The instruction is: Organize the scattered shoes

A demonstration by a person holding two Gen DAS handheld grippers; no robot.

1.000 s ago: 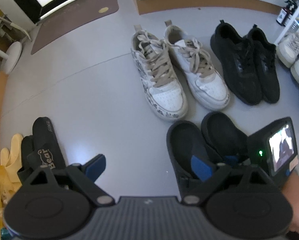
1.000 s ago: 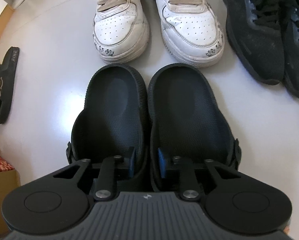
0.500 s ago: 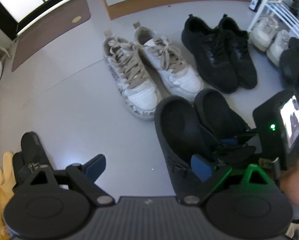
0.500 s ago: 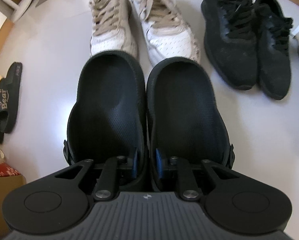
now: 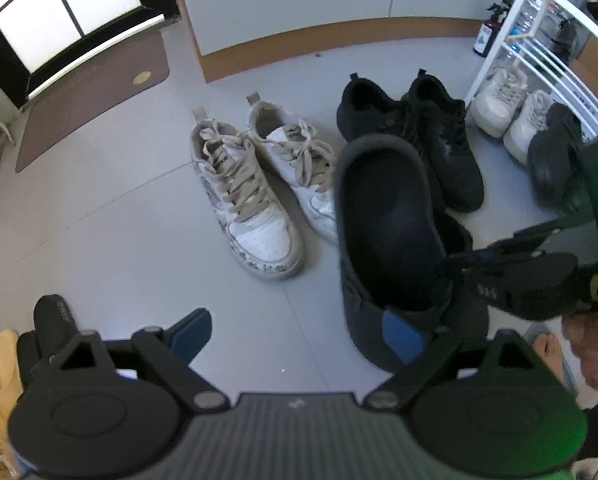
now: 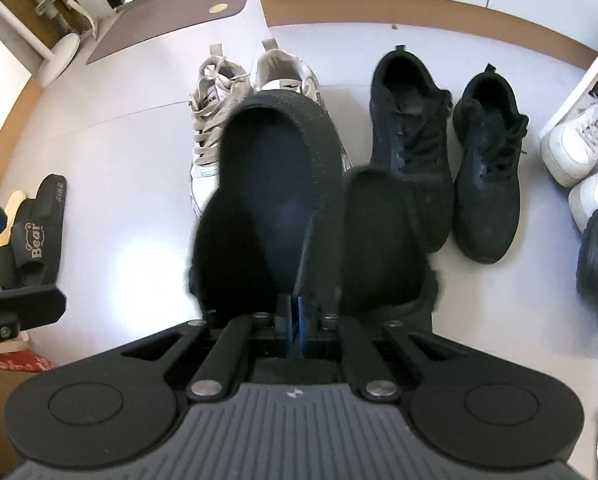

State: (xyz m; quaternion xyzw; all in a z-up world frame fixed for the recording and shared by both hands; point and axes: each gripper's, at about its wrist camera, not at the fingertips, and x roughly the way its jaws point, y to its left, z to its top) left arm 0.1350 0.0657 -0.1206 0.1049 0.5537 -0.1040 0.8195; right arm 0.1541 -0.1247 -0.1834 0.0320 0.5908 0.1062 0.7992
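Right gripper [image 6: 298, 320] fingers clamped on both black slippers' [image 6: 275, 184] inner walls; left gripper [image 5: 295, 330] fingers apart, empty. Carry level toward shoe rack [image 5: 539, 36], clear of black sneakers [image 6: 447, 148].

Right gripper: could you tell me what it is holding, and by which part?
The right gripper pinches the two black slippers together by their adjoining inner heel walls.
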